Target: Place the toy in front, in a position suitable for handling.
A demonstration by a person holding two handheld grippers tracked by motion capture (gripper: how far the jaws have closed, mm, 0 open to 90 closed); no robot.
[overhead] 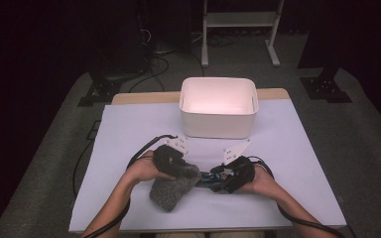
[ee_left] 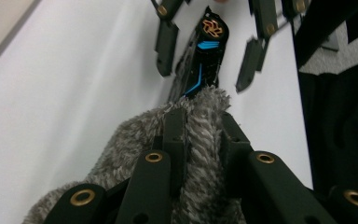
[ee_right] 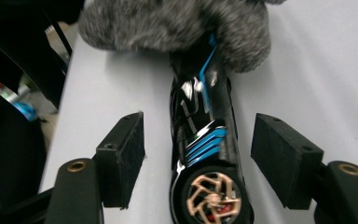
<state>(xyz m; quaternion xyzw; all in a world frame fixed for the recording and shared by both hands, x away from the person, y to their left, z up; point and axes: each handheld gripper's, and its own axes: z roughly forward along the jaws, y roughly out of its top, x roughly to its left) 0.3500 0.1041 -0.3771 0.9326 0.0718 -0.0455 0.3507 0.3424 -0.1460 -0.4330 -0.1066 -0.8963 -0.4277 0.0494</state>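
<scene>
White table (overhead: pixel 129 134): one black cylinder (ee_right: pixel 205 140), far end hidden in one grey furry pouch (ee_left: pixel 196 140); left gripper (ee_left: pixel 200 140) pinches pouch, right gripper (ee_right: pixel 198 154) spread, clear of cylinder.

Fuzzy grey pouch (ee_left: pixel 200 140), glossy black plastic cylinder (ee_right: pixel 205 140), matt jaws.

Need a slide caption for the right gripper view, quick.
Open right tool straddles the black-and-blue toy car, its front tucked into a grey fuzzy pouch.
</scene>
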